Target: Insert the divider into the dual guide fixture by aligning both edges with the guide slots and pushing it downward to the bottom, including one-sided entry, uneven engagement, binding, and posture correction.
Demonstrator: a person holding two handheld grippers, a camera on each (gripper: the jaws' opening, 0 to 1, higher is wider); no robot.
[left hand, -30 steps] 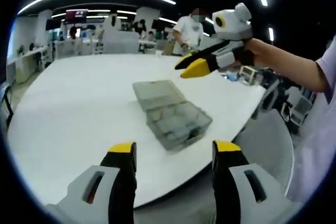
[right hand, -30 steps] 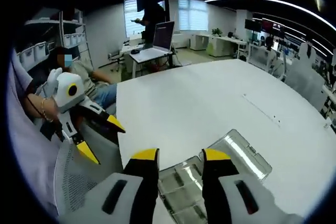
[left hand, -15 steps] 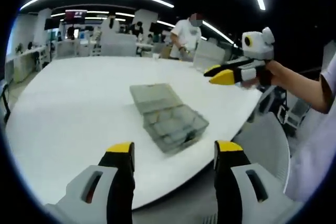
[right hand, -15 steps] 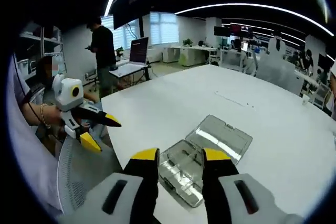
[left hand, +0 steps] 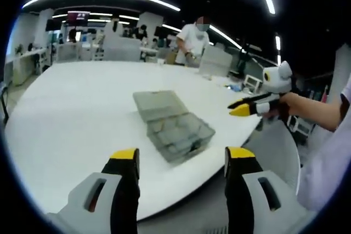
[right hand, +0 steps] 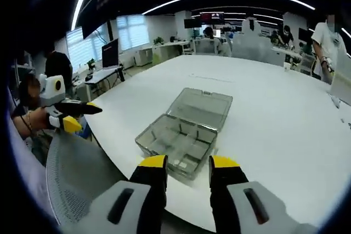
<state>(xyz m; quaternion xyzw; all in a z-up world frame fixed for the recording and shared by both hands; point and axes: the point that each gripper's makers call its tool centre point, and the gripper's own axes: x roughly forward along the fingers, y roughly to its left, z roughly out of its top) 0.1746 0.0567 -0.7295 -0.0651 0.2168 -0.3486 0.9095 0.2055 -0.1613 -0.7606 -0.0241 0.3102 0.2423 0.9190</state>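
Note:
A clear plastic compartment box (left hand: 173,124) lies open on the white table (left hand: 71,108), its lid (left hand: 156,103) laid flat behind the tray. Thin partitions split the tray (right hand: 175,143) into cells; I cannot make out a loose divider. My left gripper (left hand: 182,157) hangs open and empty short of the table's near edge. In the same view my right gripper (left hand: 241,108) hovers off the table's right side, a hand around it. My right gripper (right hand: 188,163) is open and empty just before the box. My left gripper (right hand: 77,116) floats at the left, jaws apart.
A grey mesh chair (right hand: 71,179) stands below the table's rim, also seen as the chair (left hand: 274,152) at the right. A person in a white shirt (left hand: 194,34) stands beyond the far edge. Desks, monitors and more people fill the room behind.
The right gripper has pulled back from over the box and dropped off the table's side. The right gripper view has backed away, so the whole box now lies ahead of its jaws.

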